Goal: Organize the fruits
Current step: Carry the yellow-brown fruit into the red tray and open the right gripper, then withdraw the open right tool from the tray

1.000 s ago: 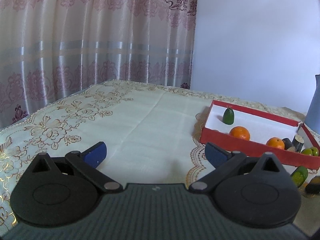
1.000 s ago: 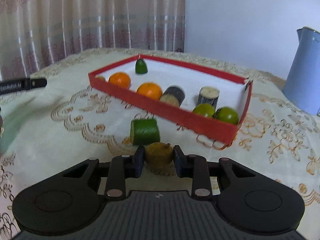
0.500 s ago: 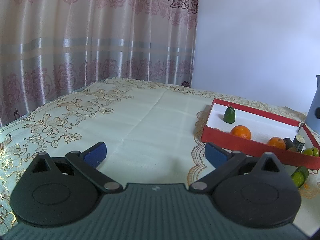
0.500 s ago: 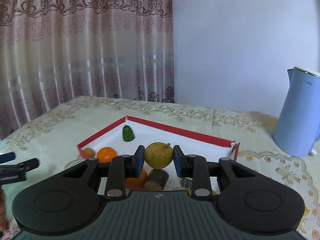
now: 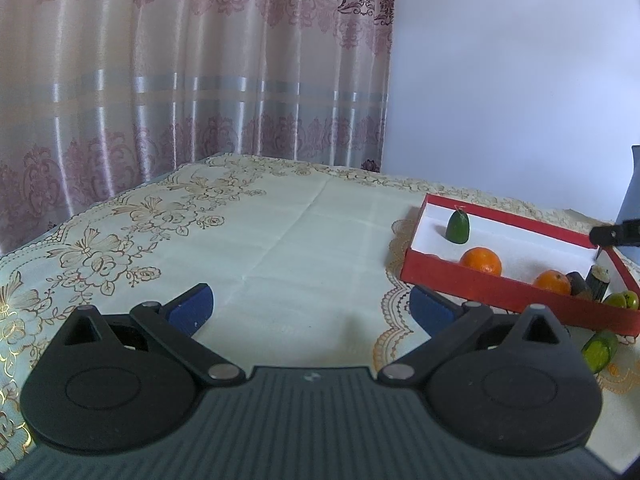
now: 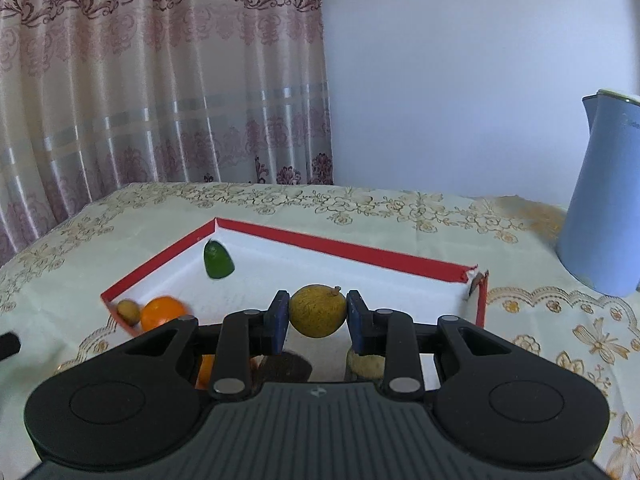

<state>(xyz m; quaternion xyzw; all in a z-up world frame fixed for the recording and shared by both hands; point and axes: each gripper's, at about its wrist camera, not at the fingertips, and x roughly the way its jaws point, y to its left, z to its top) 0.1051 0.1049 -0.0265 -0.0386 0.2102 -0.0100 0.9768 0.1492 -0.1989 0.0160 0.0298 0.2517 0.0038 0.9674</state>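
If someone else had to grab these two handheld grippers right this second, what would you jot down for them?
Right gripper: shut on the yellowish-brown fruit, held above the red tray.
Left gripper: open, holding nothing, hovering over the tablecloth beside the tray.
Already in the tray: a green fruit, two oranges, a small brown fruit, dark cut pieces and green fruits at the end.
Left to do: lower and release the held fruit into the tray, then fetch the green cut piece lying on the cloth outside it.

Clothed table (image 5: 280,240) (red tray (image 5: 500,284), kettle (image 6: 604,216), cucumber piece (image 5: 599,351))
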